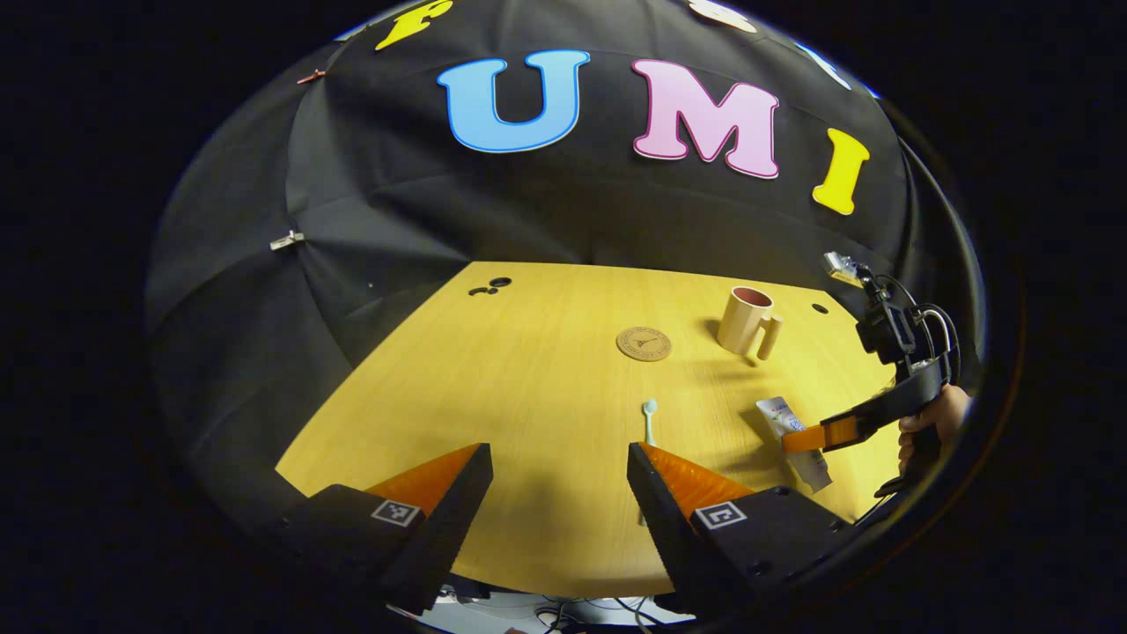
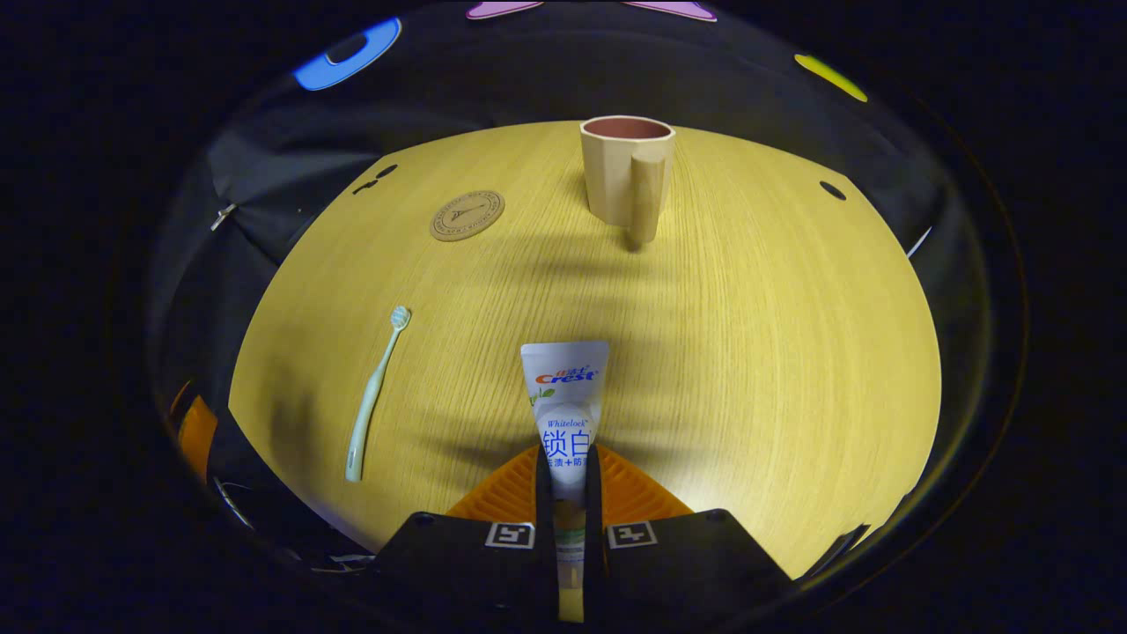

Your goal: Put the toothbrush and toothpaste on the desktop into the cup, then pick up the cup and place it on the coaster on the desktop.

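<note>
Two grippers are at work: the right gripper (image 2: 564, 493), at bottom centre of the right gripper view, has its fingers closed tight on the lower end of the toothpaste (image 2: 565, 387), whose flat end points up-frame toward the cup (image 2: 627, 176); whether the tube is already off the table (image 2: 775, 352) I cannot tell. The left gripper (image 1: 558, 493) stands wide open and holds nothing, with the toothbrush (image 1: 650, 421) lying just beyond its right finger. Holding the tube by one end could let it droop or twist, I judge, so its free end might catch the cup's rim and tip the cup. The coaster (image 2: 467, 215) sits at upper left, well apart from the cup. Bare table lies between tube and cup, so the path looks open; the near edge is close under both grippers.
</note>
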`<state>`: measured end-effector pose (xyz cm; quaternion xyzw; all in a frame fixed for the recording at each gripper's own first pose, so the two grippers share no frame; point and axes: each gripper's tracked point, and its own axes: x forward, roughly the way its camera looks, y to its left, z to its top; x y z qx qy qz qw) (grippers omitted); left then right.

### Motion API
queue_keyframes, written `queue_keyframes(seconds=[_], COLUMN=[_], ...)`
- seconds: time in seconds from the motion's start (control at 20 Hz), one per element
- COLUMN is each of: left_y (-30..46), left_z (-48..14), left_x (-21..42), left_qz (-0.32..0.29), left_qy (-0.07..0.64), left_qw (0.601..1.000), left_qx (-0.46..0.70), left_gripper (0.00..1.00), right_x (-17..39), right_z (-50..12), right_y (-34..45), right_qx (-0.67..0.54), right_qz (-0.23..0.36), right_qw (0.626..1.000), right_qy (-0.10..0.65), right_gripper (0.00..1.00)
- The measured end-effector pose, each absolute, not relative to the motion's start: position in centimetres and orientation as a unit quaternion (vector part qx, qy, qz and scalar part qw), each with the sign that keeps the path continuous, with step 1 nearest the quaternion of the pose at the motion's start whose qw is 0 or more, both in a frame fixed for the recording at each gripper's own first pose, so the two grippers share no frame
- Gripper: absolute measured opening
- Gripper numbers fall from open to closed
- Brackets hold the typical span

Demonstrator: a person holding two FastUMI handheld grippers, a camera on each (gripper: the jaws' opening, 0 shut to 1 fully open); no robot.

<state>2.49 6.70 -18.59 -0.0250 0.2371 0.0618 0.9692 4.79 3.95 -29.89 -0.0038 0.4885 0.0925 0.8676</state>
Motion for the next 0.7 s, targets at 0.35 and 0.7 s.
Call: queue_keyframes(seconds=[0.35, 0.7], left_y=[2.9, 0.7], left_z=[-24.1, -29.1], left_x=[7.3, 10.8], left_qz=[-0.008, -0.028], left_qy=[0.317, 0.392], left_qw=[0.948, 0.920], left_qx=[-0.037, -0.010], left_gripper=[0.98, 0.96], right_x=[3.3, 1.9], right_z=[-25.6, -24.9], right_y=[0.5, -3.8], right_qx=[0.023, 0.034], right_qz=[0.096, 0.080], right_qw=[0.886, 0.889], right_qy=[0.453, 0.450], right_gripper=[0.15, 0.15])
